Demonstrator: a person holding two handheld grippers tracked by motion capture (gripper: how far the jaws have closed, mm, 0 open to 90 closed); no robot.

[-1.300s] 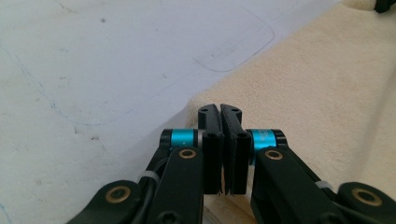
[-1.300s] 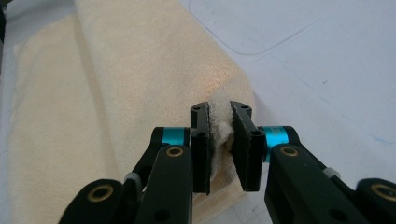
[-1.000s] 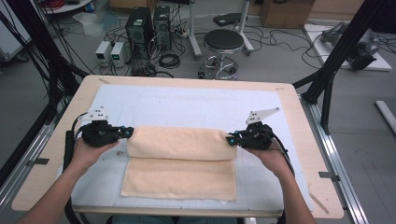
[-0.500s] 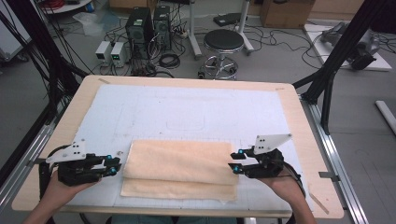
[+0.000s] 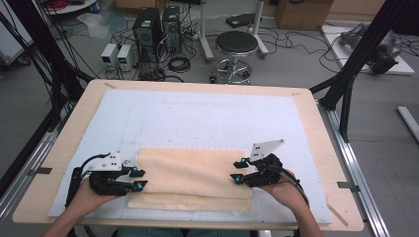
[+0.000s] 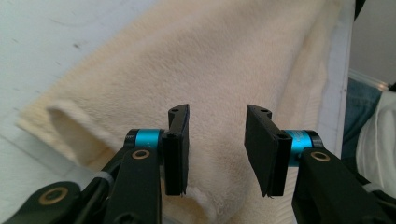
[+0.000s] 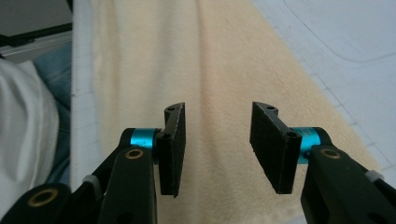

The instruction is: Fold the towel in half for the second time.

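Now both tools, left (image 5: 139, 178) and right (image 5: 237, 171), gape (just opened) beside the folded towel (image 5: 192, 177).

Illumination is bright, even and diffuse, casting only faint shadows on the counter (image 5: 197, 113). The high view is soft and low in detail. Both gripper views are sharp near the lens, blurring toward the far towel (image 6: 224, 60).

Black stool (image 5: 237, 44) beyond the table (image 5: 316, 163); computer tower (image 5: 146, 29) (perhaps two).
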